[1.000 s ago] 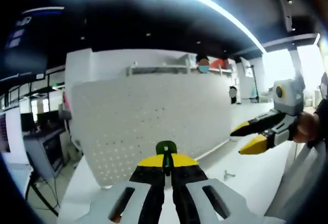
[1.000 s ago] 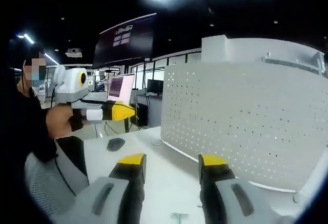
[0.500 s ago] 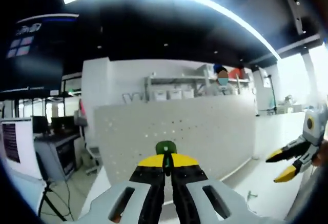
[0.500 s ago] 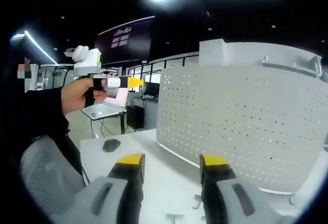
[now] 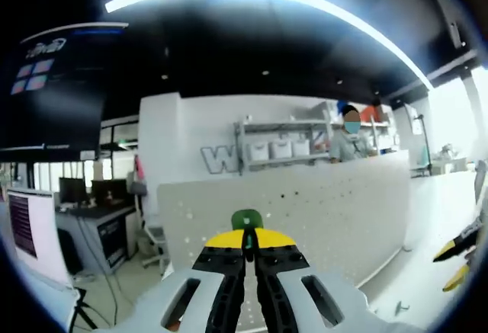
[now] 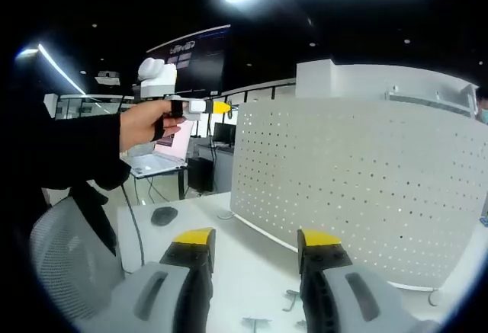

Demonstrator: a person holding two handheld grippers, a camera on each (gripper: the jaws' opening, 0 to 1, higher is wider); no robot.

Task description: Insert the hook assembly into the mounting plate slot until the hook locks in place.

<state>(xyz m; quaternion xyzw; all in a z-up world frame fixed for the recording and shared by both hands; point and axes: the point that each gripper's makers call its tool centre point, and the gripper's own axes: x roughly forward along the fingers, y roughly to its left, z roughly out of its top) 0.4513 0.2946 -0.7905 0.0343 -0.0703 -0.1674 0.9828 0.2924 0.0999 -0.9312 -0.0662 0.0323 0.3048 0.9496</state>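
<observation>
Left gripper (image 5: 248, 235): jaws were nearly closed on a small green hook piece (image 5: 247, 219), pinched between the yellow tips and poking out just beyond them.
Left gripper, seen from the right gripper view (image 6: 219, 107): held up in a person's hand (image 6: 149, 122), level with the top corner of the pegboard and just beside its edge.
Right gripper (image 6: 256, 240): jaws stood wide apart with nothing between them, above the white table (image 6: 259, 272).
Right gripper, seen from the left gripper view (image 5: 455, 263): its yellow tips showed low at the far right edge.
Pegboard (image 6: 358, 188): white perforated mounting plate, upright on the table, ahead of both grippers.
Metal hooks (image 6: 290, 298): small loose pieces lay on the table between the right gripper's jaws.
Mouse (image 6: 162, 214): dark, on the table ahead-left of the right gripper.
</observation>
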